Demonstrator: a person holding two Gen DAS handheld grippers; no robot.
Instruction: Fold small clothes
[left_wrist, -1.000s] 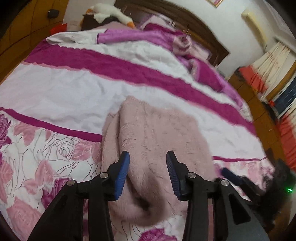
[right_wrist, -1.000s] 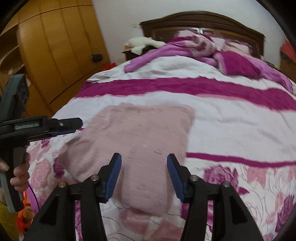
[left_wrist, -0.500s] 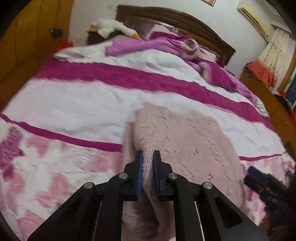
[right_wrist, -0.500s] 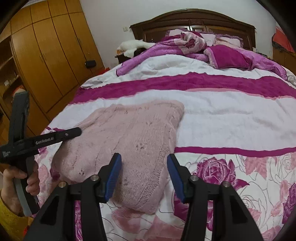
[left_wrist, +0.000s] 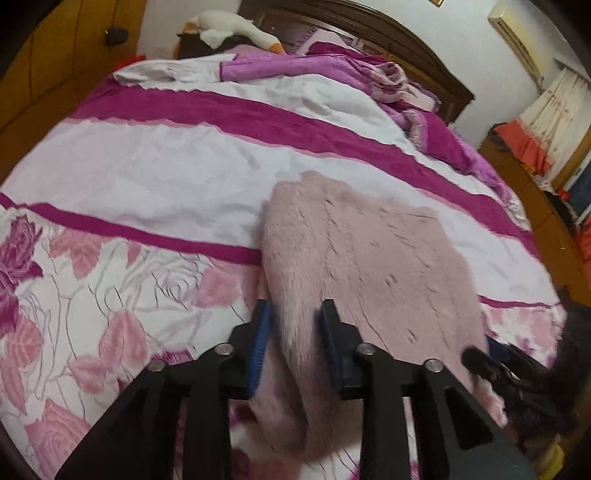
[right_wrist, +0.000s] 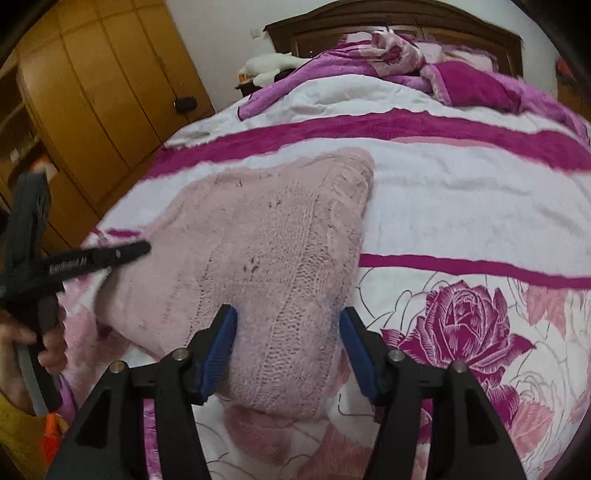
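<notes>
Both tools (left_wrist: 293, 343) (right_wrist: 288, 354) apart, astride sweater (right_wrist: 266, 258).

we've got a fuzzy pale pink knit sweater (left_wrist: 362, 258) lying folded and mostly flat on the bed (left_wrist: 155, 173), near its foot edge.

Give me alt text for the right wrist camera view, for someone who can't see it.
An open right gripper hovers over the near edge of a pink knit sweater lying on a bed with a magenta striped, rose-print cover. The left gripper reaches in from the left, beside a wooden wardrobe.
</notes>
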